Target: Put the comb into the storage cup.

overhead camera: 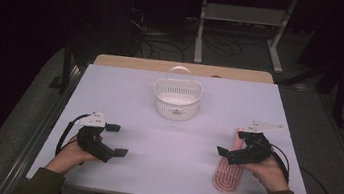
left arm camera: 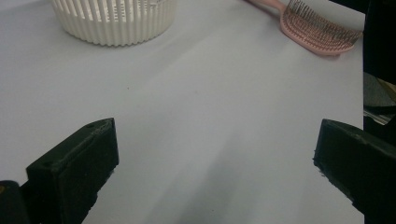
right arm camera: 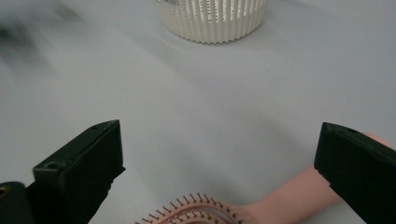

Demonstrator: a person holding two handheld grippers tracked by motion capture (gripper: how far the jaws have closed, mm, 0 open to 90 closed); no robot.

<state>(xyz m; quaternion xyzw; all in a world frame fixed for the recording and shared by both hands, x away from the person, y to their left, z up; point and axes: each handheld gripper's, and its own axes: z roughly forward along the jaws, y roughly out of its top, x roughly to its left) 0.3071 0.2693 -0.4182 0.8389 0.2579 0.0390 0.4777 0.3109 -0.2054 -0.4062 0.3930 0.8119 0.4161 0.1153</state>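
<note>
A pink hairbrush [overhead camera: 228, 175] lies flat on the white table [overhead camera: 173, 147], close to the near edge and toward the right corner. Its bristles point up. Its handle points away from the person, toward the far edge.

The right gripper [overhead camera: 235, 144] hangs just over the brush, about where the bristle part meets the handle. Its two black jaws are spread wide and hold nothing. In the right gripper view the brush [right arm camera: 261, 207] sits low between the jaws, with the handle running toward the right-hand jaw.

It looks like the step now is picking up the brush. To do it well, the gripper should come straight down so one jaw is on each side of the thin handle, not on the bristles. The bristles are bendy and could slip. Then squeeze slowly until the handle is snug, and lift it level so the heavy end does not tip down.

The left gripper [overhead camera: 115, 140] is well apart, near the left part of the near edge. Its jaws are also wide open and empty, over bare table.

A white basket [overhead camera: 177, 97] with a loop handle stands near the middle of the far edge. It looks empty and may be where the brush belongs.
</note>
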